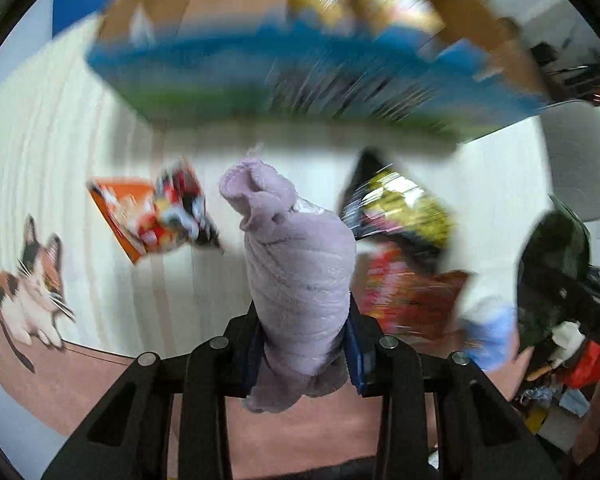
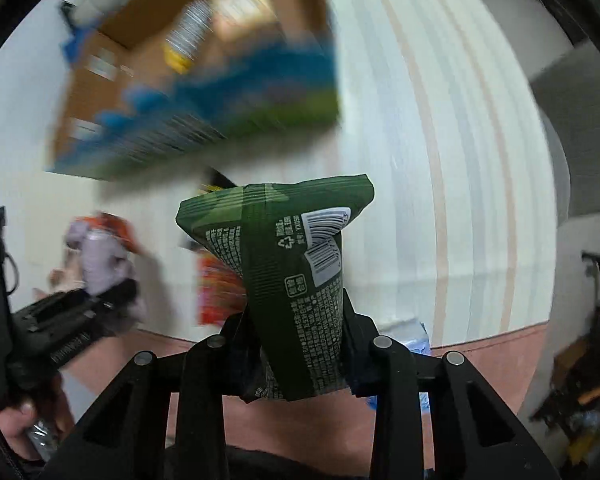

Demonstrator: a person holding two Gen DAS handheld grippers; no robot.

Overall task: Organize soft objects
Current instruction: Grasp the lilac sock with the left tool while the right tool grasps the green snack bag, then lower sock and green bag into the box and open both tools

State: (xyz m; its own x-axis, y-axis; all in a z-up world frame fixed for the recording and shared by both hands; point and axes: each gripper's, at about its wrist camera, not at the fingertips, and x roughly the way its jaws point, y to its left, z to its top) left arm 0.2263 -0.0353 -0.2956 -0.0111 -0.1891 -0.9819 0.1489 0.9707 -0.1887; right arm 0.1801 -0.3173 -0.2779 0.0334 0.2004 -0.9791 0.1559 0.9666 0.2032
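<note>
Rolled lilac fleece cloth point(image 1: 296, 276) pinched in left gripper point(image 1: 305, 346), hanging clear above cream striped tabletop point(image 1: 80, 160). Dark green foil snack packet point(image 2: 288, 276) clamped in right gripper point(image 2: 300, 354) (barcode side up). Blurred open cardboard box with blue-green sides point(image 1: 300, 80) ahead; bare table right of it, loose red-orange packets point(image 1: 156, 208) below.

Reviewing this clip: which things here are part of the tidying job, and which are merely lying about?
In the job:
- rolled lilac fleece cloth, clamped in the left gripper
- dark green foil snack packet, clamped in the right gripper
- open cardboard box with blue-green print, probably the destination

Lying about:
- cat-print mat
- grey chair
</note>
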